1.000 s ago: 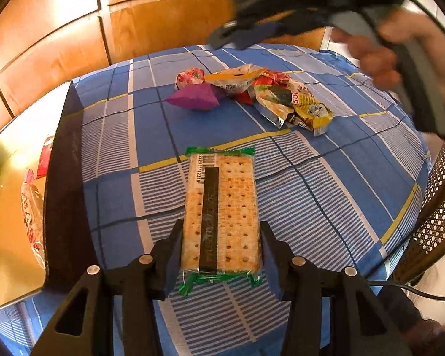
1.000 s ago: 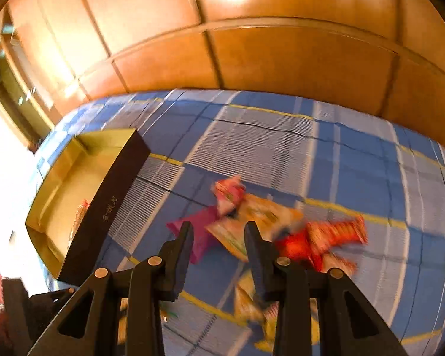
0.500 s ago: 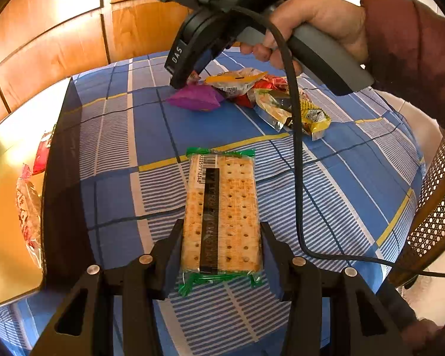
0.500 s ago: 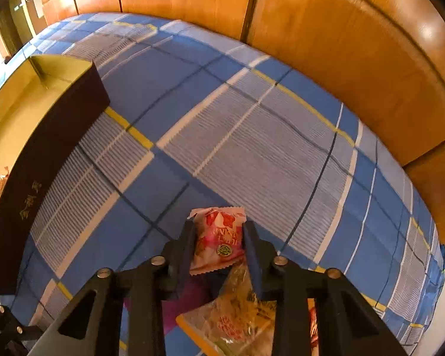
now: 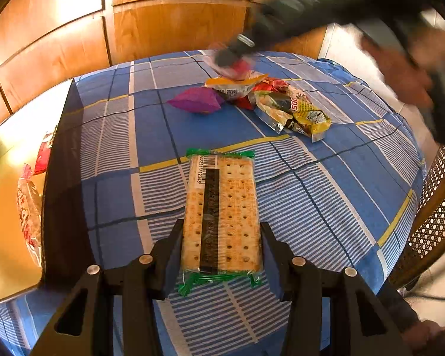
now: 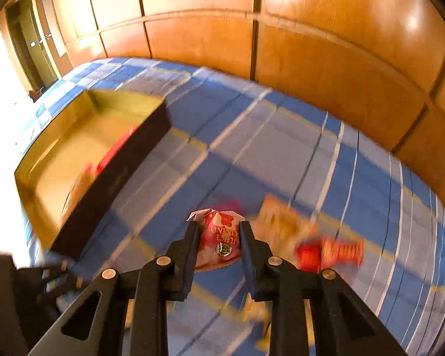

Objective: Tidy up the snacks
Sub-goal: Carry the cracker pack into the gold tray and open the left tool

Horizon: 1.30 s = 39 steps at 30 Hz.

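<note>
Right gripper [image 6: 219,237] has its jaws clamped on a small pink-and-white snack packet [image 6: 219,237], lifted clear of the blue plaid tablecloth [image 6: 281,136] — the background is smeared with motion, so the hand looks to be mid-swing. Left gripper [image 5: 222,240] sits low, its two fingers hugging the long sides of the cracker pack [image 5: 221,210], which lies flat on the cloth; the pads appear to touch the wrapper, though whether it is truly pinched I can't say for certain.

So the step in hand reads as a carry: pink packet on its way to the gold-lined box [image 6: 74,145] at the left of the table. That box already holds a couple of red-and-white packets, with bare gold floor toward its far end. The next move calls for clearing the dark near wall [image 6: 112,184] of the box — come over it, not into it — then lower and release over the bare patch.

Room to move? Plenty of bare cloth between the box and the leftover pile, where the purple wrapper [image 5: 197,103], an orange-edged packet [image 5: 234,84] and a yellow-green bag [image 5: 293,111] lie bunched together. In the left view the box wall stands just beside the cracker pack's lane, so that pack needs a lift before any sideways slide. Wood panelling closes off the far edge of the table; a wicker chair [image 5: 430,216] crowds the right side.
</note>
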Tool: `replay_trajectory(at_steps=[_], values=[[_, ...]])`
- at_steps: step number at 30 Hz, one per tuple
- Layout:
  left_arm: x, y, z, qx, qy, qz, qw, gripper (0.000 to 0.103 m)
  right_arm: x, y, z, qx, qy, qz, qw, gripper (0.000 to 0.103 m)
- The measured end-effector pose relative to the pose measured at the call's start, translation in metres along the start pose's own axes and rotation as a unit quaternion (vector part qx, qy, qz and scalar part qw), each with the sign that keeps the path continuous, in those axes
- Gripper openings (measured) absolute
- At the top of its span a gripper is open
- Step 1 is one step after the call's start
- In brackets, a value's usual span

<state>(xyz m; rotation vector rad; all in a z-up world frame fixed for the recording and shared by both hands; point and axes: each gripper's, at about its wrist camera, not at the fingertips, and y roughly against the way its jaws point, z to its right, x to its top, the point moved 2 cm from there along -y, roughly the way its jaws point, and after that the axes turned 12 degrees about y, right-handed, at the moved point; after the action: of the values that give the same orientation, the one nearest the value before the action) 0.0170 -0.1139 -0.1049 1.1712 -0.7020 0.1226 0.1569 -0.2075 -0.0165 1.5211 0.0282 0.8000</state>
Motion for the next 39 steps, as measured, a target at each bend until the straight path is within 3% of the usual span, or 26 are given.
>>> replay_trajectory(at_steps=[7, 12, 17, 21, 24, 30, 39], values=[[0.007, 0.006, -0.004, -0.010, 0.017, -0.008, 0.9998, 0.047, -0.068, -0.020, -0.021, 0.006, -0.028, -0.064, 0.998, 0.027], [0.020, 0.048, -0.007, -0.043, 0.038, 0.034, 0.9978, 0.047, -0.082, -0.020, -0.022, 0.000, -0.048, -0.051, 0.998, 0.027], [0.050, 0.106, -0.046, -0.061, 0.115, 0.098, 0.9866, 0.047, -0.085, -0.020, -0.023, -0.006, -0.043, -0.046, 0.998, 0.027], [0.072, 0.123, -0.097, -0.034, 0.191, 0.112, 0.9746, 0.047, -0.085, -0.020, -0.026, -0.006, -0.043, -0.042, 0.998, 0.027], [0.084, 0.116, -0.135, 0.015, 0.232, 0.097, 0.9678, 0.047, -0.086, -0.020, -0.026, -0.003, -0.044, -0.038, 0.998, 0.028], [0.103, 0.075, -0.199, 0.049, 0.313, 0.048, 0.9471, 0.047, -0.088, -0.019, -0.025, 0.001, -0.045, -0.032, 0.998, 0.028], [0.131, 0.019, -0.225, 0.100, 0.303, 0.010, 0.9478, 0.048, -0.087, -0.019, -0.026, -0.001, -0.044, -0.030, 0.999, 0.028]])
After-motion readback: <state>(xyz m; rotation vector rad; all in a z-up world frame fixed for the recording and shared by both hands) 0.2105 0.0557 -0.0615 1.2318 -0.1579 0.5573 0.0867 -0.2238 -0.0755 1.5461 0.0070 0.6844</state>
